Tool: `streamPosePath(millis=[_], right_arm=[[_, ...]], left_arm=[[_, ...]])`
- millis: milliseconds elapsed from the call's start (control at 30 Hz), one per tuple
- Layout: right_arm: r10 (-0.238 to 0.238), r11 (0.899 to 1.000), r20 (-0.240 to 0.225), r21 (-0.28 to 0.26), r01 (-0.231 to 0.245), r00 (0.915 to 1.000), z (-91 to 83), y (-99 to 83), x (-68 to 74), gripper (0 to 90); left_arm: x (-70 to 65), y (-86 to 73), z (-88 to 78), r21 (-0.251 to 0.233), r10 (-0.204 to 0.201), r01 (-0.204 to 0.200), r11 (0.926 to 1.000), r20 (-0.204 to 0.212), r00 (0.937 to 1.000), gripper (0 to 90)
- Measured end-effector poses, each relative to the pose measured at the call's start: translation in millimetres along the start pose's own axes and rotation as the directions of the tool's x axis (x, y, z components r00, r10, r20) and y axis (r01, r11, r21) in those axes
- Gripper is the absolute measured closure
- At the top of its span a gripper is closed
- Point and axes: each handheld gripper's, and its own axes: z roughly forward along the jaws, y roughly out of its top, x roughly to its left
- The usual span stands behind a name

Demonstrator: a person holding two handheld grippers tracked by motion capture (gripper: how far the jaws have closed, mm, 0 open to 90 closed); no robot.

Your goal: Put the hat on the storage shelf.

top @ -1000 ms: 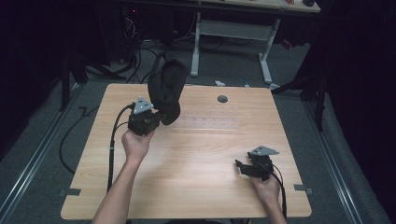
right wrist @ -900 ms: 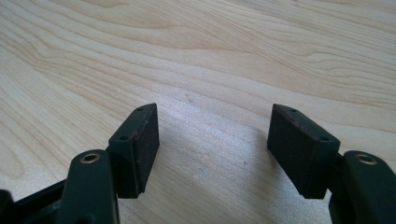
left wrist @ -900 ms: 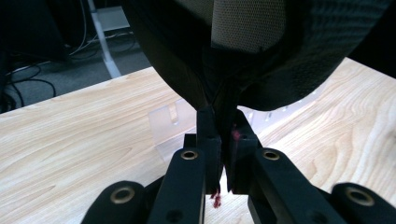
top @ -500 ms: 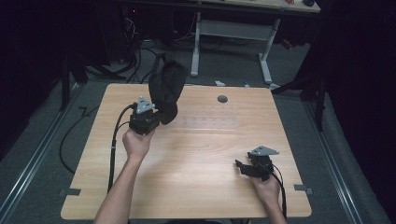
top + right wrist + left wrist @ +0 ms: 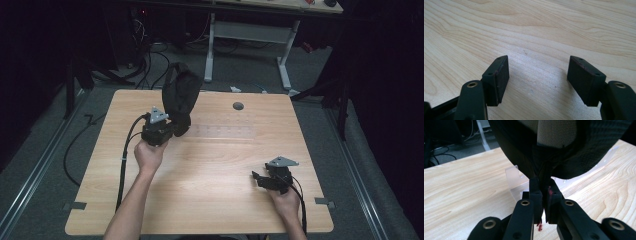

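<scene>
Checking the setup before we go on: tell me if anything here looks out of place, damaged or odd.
Nothing looks damaged or spilled. One oddity: small red smears mark the left gripper at the pads pinching the black fabric item; what they are is unclear. The clear plastic stand sits upright on the table, and the right gripper rests open, holding nothing.

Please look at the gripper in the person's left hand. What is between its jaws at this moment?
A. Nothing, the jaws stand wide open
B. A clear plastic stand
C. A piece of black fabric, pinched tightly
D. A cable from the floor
C: in the left gripper view the left gripper has its jaws pressed together on a fold of the black fabric, which hangs above the table.
</scene>
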Motion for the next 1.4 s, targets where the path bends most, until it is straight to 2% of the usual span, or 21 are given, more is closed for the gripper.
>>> streamPosePath(millis=[333,433,533,667,833,900,1067,1400], right_arm=[[0.004,1.0,-0.001,0.001,-0.004,1.0,-0.1,-0.1,0.5,34.2],[0.004,1.0,0.0,0.001,-0.004,1.0,0.0,-0.1,0.4,34.3],[0.004,1.0,0.0,0.001,-0.004,1.0,0.0,-0.1,0.4,34.3],[0.005,1.0,-0.001,0.001,-0.005,1.0,-0.1,-0.1,0.5,34.3],[0.004,1.0,-0.001,0.001,-0.004,1.0,-0.1,-0.1,0.4,34.3],[0.004,1.0,-0.001,0.001,-0.004,1.0,-0.1,-0.1,0.4,34.2],[0.004,1.0,-0.001,0.001,-0.004,1.0,-0.1,-0.1,0.4,34.3],[0.004,1.0,0.0,0.001,-0.004,1.0,0.0,-0.1,0.4,34.2]], left_arm=[[4.9,-9.6,0.7,0.024,-0.026,0.026,0.9994,-0.007,0.9996,85.0],[6.2,-9.2,-0.9,0.021,-0.061,0.061,0.9979,-0.004,0.9981,83.8],[6.6,-9.3,-3.0,0.024,-0.075,0.075,0.9969,0.004,0.9972,81.7],[5.7,-9.4,-3.8,0.035,-0.078,0.078,0.9963,0.001,0.9969,72.2],[3.8,-10.2,-4.1,0.042,-0.074,0.075,0.9963,-0.019,0.9971,54.7],[3.1,-9.2,-4.6,0.036,-0.084,0.085,0.9957,-0.021,0.9962,50.5],[3.8,-7.3,-7.1,0.046,-0.094,0.095,0.9945,-0.022,0.9954,44.1],[5.9,-4.8,-23.0,0.056,-0.109,0.11,0.9924,-0.011,0.9939,39.9]])
